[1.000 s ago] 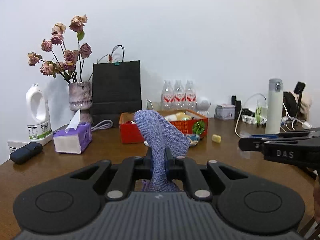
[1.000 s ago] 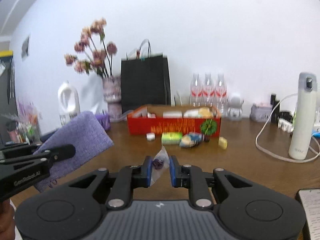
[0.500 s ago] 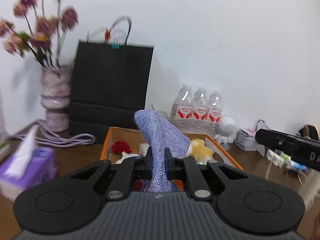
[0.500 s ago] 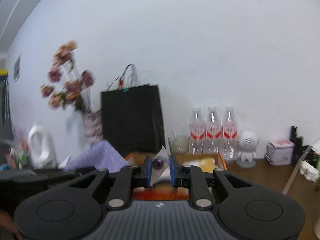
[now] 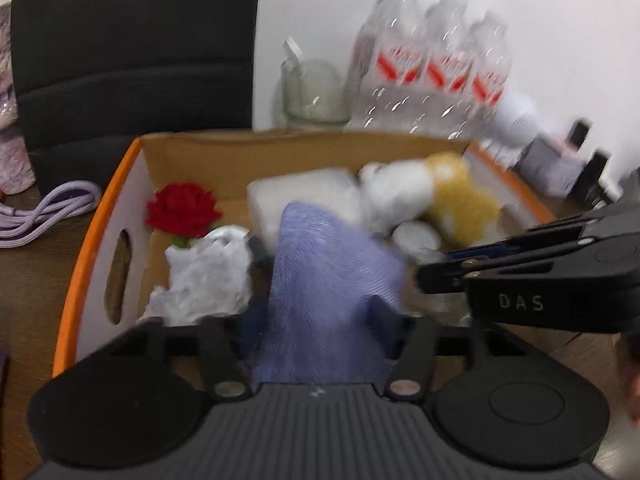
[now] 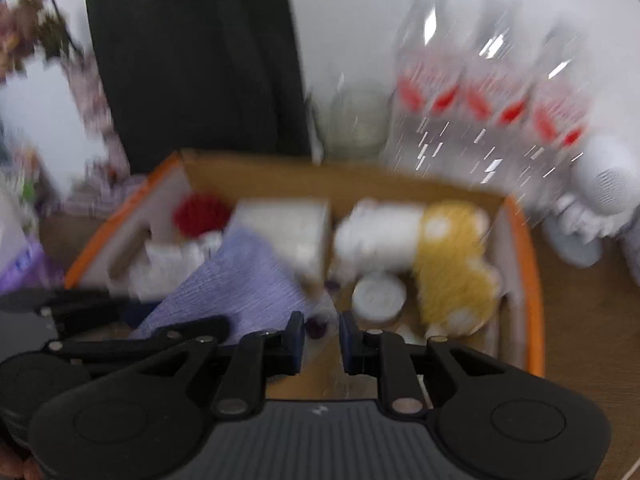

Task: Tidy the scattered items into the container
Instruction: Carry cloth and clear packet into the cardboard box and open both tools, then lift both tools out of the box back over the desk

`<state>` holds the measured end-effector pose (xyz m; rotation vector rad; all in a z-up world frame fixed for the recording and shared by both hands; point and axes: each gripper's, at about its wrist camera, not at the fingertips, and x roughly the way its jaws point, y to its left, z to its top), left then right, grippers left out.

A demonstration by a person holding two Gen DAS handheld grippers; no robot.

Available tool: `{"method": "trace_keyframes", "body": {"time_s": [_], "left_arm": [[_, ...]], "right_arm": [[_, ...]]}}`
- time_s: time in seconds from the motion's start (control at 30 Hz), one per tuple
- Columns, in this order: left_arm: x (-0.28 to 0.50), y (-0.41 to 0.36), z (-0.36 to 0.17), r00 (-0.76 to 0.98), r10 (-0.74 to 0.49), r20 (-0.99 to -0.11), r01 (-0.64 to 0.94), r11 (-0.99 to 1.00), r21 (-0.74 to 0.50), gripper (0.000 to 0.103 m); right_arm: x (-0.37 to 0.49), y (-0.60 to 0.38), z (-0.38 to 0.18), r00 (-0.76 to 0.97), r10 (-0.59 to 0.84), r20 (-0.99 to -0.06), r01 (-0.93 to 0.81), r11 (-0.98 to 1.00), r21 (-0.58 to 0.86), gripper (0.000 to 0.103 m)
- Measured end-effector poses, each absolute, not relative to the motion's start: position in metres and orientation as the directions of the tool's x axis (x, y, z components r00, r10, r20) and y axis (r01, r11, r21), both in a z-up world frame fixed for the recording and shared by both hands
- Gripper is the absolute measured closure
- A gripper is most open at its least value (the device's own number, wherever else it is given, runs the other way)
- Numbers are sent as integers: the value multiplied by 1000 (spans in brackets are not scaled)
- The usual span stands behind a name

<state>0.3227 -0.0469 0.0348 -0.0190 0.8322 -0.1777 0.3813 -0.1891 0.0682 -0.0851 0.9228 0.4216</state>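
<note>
The left tongs (image 5: 320, 320) are hanging over the near edge of the box (image 5: 96, 240), and their jaws are opening with the purple cloth (image 5: 324, 280) standing between them, its top flopping forward over the box's contents. The right tongs (image 6: 322, 338) are sitting over the same box, pressed together on a small clear packet (image 6: 318, 326) with something dark inside (too blurred to name). Seen from the left tongs, the right ones are reaching in from the right, just beside the cloth; seen from the right tongs, the left ones are lying low at the left.

Just ahead of both tongs, inside the box, a crumpled white bag (image 5: 204, 276) and a red flower (image 5: 182, 210) are lying to the left, a white block (image 5: 304, 200) straight ahead, and a white and yellow soft toy (image 5: 436, 196) with a small round white lid (image 6: 378, 296) to the right.

Beyond the box, a black paper bag (image 5: 132, 48) is standing to the left, a glass jar (image 5: 312, 92) in the middle and three water bottles (image 5: 436, 68) to the right.
</note>
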Motion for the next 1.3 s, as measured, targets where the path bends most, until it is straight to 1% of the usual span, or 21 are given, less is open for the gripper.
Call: {"method": "trace_keyframes", "body": {"time_s": [0.03,0.1,0.13,0.17,0.23,0.3,0.4,0.47,0.53,0.63,0.73,0.83,0.87,1.0,1.03,1.1,1.13,1.17,1.2,1.23,1.3], "left_arm": [[322,-45,34,655,-169,-736,157,984,-86,32],[322,-37,36,660,-166,-732,137,986,-100,21],[324,-33,38,662,-160,-732,122,987,-105,20],[327,-30,41,664,-155,-732,110,988,-110,20],[327,-26,44,668,-149,-729,100,989,-110,18],[329,-25,46,671,-154,-725,112,988,-105,17],[332,-29,44,665,-128,-736,126,990,-59,16],[333,-28,41,667,-116,-736,132,991,-37,16],[333,-24,40,667,-130,-733,132,990,-55,16],[335,-21,42,669,-137,-730,124,990,-71,16],[330,-19,51,672,-144,-726,108,989,-97,16],[314,-15,70,688,-145,-711,107,989,-98,8],[308,-13,78,703,-129,-699,95,992,-88,4],[274,-6,108,736,-106,-669,47,993,-106,1],[262,-6,114,753,-105,-649,46,993,-107,0],[230,-7,124,813,-85,-576,41,995,-89,0],[210,-7,127,854,-60,-517,24,997,-77,0],[191,-8,127,890,-40,-455,11,998,-66,0],[169,-8,124,921,-26,-388,3,998,-58,0],[153,-9,121,938,-20,-345,4,999,-48,0],[127,-12,113,955,-21,-295,17,1000,-17,0]], "right_arm": [[385,-186,62,505,290,-813,-380,920,92,82],[387,-184,58,473,257,-843,-374,924,72,76],[387,-185,60,483,257,-837,-374,925,68,60],[386,-187,63,501,241,-831,-364,930,50,40],[386,-193,70,530,221,-819,-342,939,32,24],[390,-200,75,539,212,-815,-321,946,34,24],[397,-210,81,562,191,-805,-294,955,22,23],[403,-213,78,548,188,-815,-278,960,34,22],[407,-219,69,514,175,-840,-248,968,51,23],[395,-216,66,520,177,-836,-254,966,47,23],[385,-217,67,490,204,-848,-229,968,100,23],[372,-221,76,493,187,-850,-190,976,104,23],[367,-223,79,489,197,-850,-186,975,119,22],[342,-232,94,485,224,-845,-160,973,166,22],[331,-234,101,504,235,-831,-162,971,176,22],[302,-236,119,580,236,-780,-161,971,175,22],[284,-235,126,635,236,-736,-166,972,168,20],[267,-234,132,685,232,-691,-171,973,157,14],[245,-232,136,744,221,-630,-173,975,138,13],[226,-230,137,791,210,-575,-172,978,121,12],[191,-227,133,859,200,-471,-178,980,91,12]]}}
